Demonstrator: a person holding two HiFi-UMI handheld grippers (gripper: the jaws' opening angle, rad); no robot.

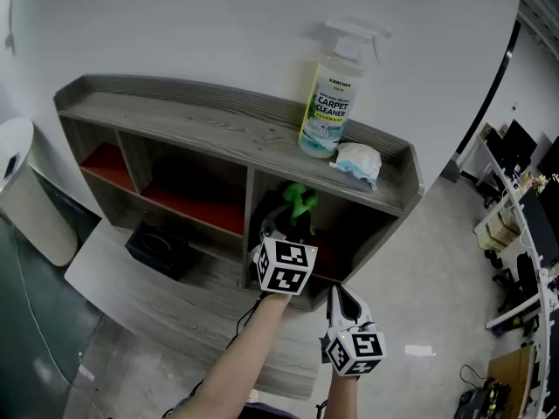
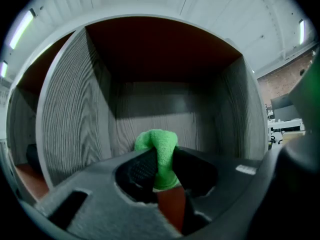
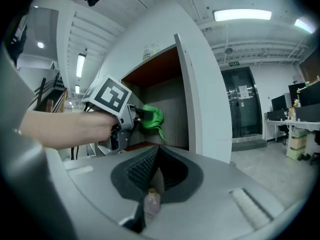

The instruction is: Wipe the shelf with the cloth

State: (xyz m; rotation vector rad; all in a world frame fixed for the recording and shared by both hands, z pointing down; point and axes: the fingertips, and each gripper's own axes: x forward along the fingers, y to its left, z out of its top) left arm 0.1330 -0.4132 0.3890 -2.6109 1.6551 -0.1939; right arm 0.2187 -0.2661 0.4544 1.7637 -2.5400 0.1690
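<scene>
Green cloth being clamped by left gripper at shelf compartment mouth; right gripper closed, empty. Next, likely: cloth being pressed down inside.

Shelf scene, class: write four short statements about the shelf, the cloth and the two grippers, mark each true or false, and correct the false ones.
1. The left gripper has its fingers shut on a green cloth. True.
2. The spray bottle lies on its side on top of the shelf. False: it stands upright there.
3. The right gripper holds a second cloth. False: its fingers are together with nothing between them.
4. A pack of wipes lies beside the spray bottle on the shelf's top. True.
</scene>
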